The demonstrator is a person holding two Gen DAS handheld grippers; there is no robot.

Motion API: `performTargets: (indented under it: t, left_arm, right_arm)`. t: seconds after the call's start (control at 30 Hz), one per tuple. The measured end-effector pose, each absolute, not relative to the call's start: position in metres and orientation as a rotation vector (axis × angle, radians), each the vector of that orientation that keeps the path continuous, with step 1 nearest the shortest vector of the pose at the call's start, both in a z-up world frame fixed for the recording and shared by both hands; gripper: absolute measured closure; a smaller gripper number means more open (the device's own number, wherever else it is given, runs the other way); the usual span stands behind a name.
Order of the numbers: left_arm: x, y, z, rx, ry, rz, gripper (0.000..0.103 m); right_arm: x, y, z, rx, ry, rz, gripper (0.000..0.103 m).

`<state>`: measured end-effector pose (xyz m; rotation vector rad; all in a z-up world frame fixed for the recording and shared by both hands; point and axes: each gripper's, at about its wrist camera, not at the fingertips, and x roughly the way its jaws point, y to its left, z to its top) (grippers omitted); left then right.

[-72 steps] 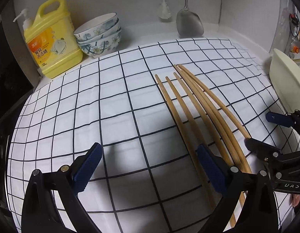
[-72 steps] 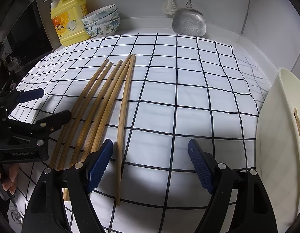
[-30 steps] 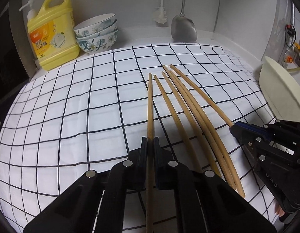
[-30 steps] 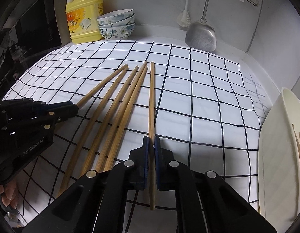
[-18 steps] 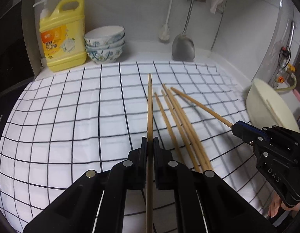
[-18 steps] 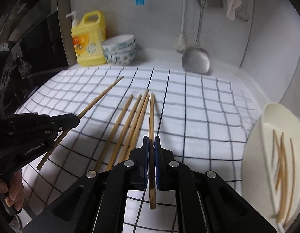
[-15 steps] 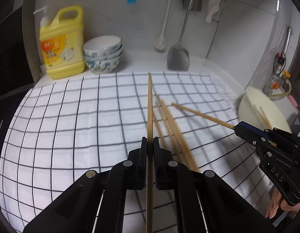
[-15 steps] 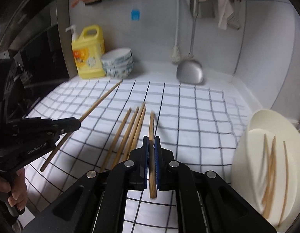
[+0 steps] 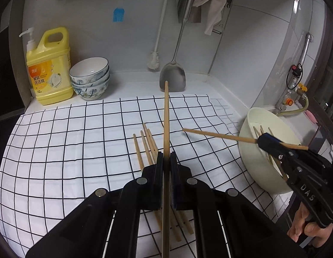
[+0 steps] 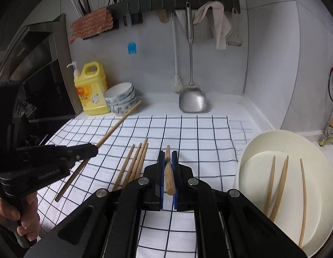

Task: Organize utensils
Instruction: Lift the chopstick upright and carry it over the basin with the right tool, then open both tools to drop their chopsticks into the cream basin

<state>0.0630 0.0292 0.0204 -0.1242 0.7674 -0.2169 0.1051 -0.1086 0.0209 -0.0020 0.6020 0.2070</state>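
Note:
My left gripper (image 9: 166,153) is shut on a wooden chopstick (image 9: 166,111) that points straight ahead, lifted off the checked cloth (image 9: 80,139). My right gripper (image 10: 167,152) is shut on another chopstick (image 10: 169,172), also in the air. In the left wrist view the right gripper (image 9: 262,139) hovers by the cream bowl (image 9: 252,157). Seen from the right wrist, the left gripper (image 10: 94,149) holds its chopstick (image 10: 121,120) slanted above the cloth. Several chopsticks (image 10: 134,163) lie on the cloth between the grippers. Three chopsticks (image 10: 280,178) rest in the cream bowl (image 10: 284,137).
A yellow detergent bottle (image 9: 50,68) and stacked patterned bowls (image 9: 91,79) stand at the back left. A metal spatula (image 9: 172,77) and a brush (image 9: 153,60) hang against the back wall under a utensil rail (image 10: 172,2). A dark stove (image 10: 41,92) is at the left.
Both grippers went from open to shut on one chopstick each, then rose with them off the cloth. The bowl and wall rail have come into view.

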Motion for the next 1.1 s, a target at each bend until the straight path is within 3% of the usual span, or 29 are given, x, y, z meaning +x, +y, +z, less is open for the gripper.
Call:
performTargets:
  t: [0.3,0.6,0.83,1.1]
  left_arm:
    - [0.064,0.001,0.038,-0.123,0.754,-0.282,0.096]
    - [0.082,-0.092,0.051,-0.090,0.810,-0.486,0.096]
    - [0.110,-0.175,0.028,-0.030,0.941,-0.592,0.096]
    - [0.117,-0.218,-0.001,0.005,1.038,-0.628,0.096]
  right_arm:
    - [0.091,-0.151,0.046,0.054,0.510,0.121,0.097]
    - [0.072,-0.254,0.060,0.182,0.457,-0.126,0.097]
    - [0.070,-0.307,0.042,0.262,0.507,-0.226,0.097]
    - [0.073,-0.329,0.026,0.276,0.567,-0.275,0.097]
